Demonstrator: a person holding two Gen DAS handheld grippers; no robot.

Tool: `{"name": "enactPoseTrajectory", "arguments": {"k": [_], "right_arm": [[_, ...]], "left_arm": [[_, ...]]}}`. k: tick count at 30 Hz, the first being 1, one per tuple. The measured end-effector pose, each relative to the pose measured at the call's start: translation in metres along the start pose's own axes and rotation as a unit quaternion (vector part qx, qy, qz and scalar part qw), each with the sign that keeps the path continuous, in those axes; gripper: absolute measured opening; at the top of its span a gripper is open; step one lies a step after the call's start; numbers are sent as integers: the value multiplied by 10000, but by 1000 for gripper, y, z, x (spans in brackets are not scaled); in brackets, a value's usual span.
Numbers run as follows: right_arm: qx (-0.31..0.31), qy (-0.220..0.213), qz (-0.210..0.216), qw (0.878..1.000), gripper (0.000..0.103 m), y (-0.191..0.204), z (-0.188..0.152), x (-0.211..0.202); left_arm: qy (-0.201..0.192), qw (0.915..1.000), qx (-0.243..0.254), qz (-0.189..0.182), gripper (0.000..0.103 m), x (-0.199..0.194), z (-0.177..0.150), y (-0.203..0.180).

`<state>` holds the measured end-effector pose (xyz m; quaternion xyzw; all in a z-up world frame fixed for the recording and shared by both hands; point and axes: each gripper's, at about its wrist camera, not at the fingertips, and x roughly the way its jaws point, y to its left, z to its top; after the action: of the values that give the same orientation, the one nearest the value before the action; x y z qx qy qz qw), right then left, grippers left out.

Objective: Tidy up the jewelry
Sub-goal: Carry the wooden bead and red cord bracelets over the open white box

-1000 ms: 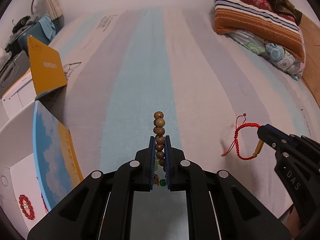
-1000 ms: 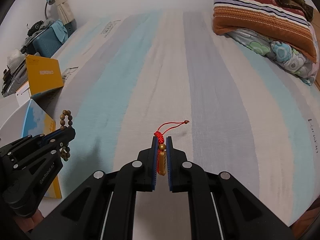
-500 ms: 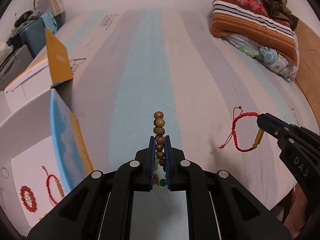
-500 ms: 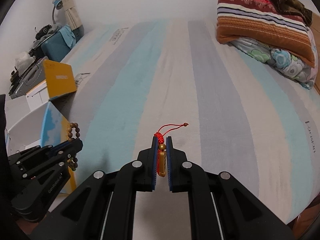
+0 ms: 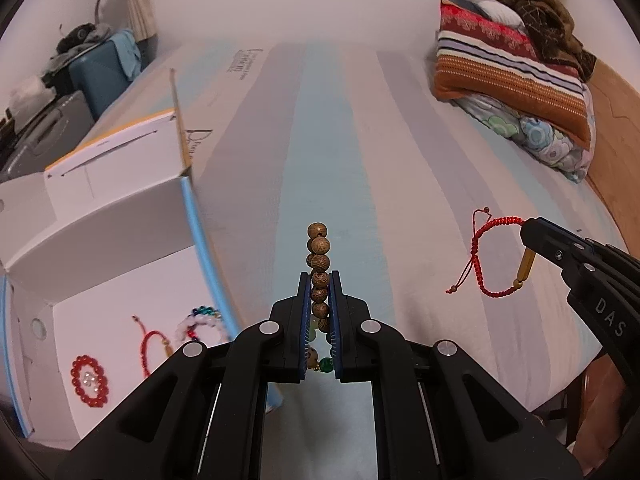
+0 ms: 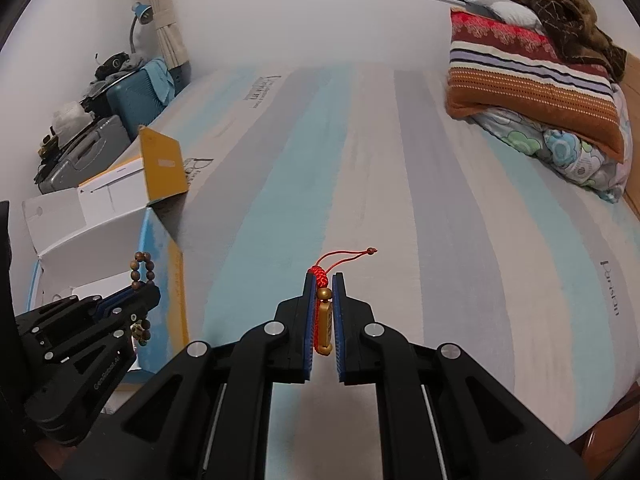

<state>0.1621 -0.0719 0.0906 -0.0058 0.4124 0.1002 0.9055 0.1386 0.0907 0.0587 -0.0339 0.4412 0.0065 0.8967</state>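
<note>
My left gripper point(image 5: 319, 280) is shut on a brown wooden bead bracelet point(image 5: 318, 246), held above the striped bed just right of an open white box point(image 5: 120, 280). It also shows in the right wrist view point(image 6: 142, 270). In the box lie a red bead bracelet point(image 5: 89, 379), a red cord bracelet point(image 5: 152, 340) and a multicoloured bead bracelet point(image 5: 196, 322). My right gripper point(image 6: 324, 280) is shut on a red cord bracelet with a gold tube point(image 6: 324, 316), held above the bed; its loop hangs free in the left wrist view point(image 5: 492, 256).
The box has blue and yellow walls point(image 6: 168, 280) and a raised yellow flap point(image 6: 162, 166). Folded striped blankets and a floral quilt point(image 6: 532, 92) lie at the far right of the bed. Suitcases point(image 6: 132, 96) and clutter stand at the left beyond the bed.
Both grippers have risen and moved left toward the box, still holding their bracelets. The inside of the box with its bracelets has come into the left wrist view.
</note>
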Motion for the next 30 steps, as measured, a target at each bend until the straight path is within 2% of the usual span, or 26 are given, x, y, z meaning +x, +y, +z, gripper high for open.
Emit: {"name": "enactPoseTrajectory", "arguments": {"k": [12,30], "right_arm": [[-203,-220,131,9995,7,50,-2,-23],[-813,-317,487,9950,7,155,0,-28]], "left_arm": [[-171,9996,-218,112,8,-33,-12,40],[-264,9953,-770,519,8,-64,-34,134]]}}
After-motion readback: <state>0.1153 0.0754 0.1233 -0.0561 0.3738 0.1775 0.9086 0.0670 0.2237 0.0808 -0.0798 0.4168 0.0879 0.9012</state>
